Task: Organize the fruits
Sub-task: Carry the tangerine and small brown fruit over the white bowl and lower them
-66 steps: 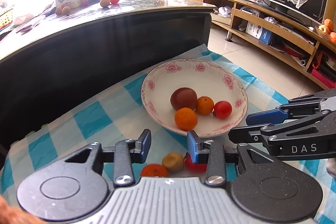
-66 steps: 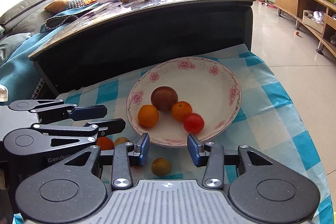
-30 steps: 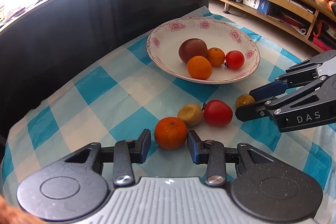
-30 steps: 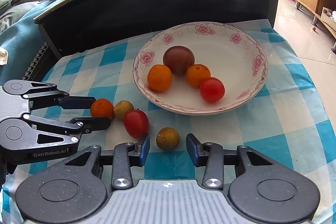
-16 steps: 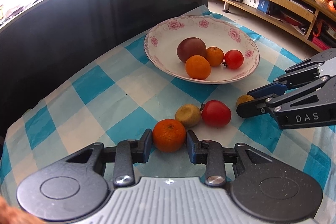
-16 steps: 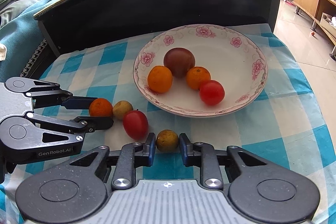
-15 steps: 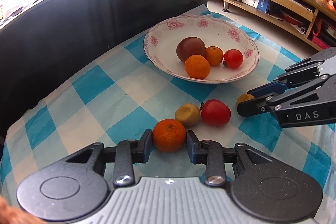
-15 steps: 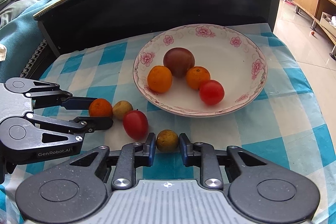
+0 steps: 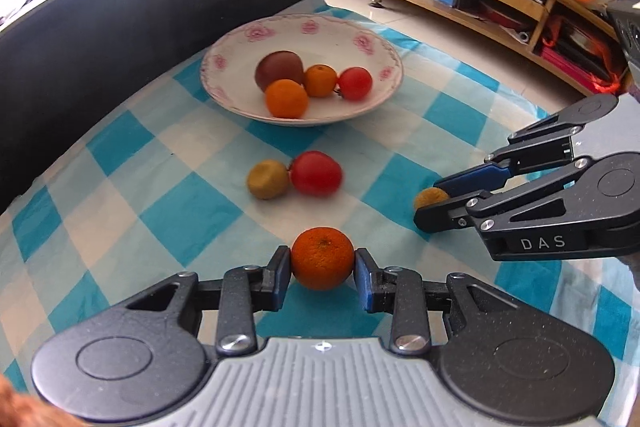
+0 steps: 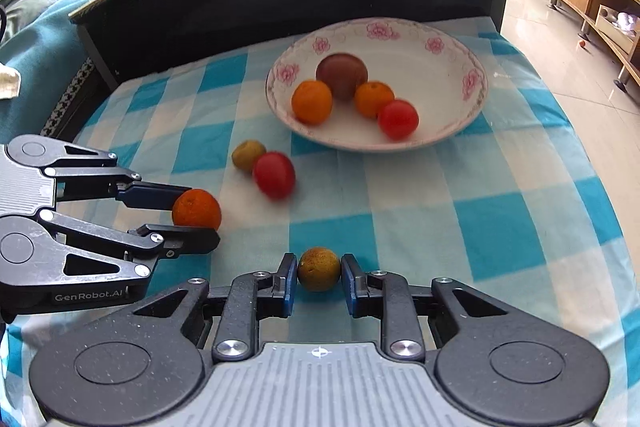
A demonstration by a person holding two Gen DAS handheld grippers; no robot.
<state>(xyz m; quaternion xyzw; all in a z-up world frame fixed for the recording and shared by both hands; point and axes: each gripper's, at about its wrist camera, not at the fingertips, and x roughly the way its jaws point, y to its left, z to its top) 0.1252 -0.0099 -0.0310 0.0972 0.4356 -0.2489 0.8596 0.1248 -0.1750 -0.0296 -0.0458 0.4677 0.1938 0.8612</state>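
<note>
Checked cloth, dimpled bright-orange mandarin

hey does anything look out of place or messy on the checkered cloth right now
Nothing spilled or damaged. Two fruits lie loose on the checkered cloth outside the plate: a red tomato touching a small yellow-brown fruit.

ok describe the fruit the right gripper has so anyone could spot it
Start at the white floral plate on the blue checked cloth. Nearest the camera, the right gripper pinches a small round yellow-brown fruit, duller than the orange mandarin.
</note>
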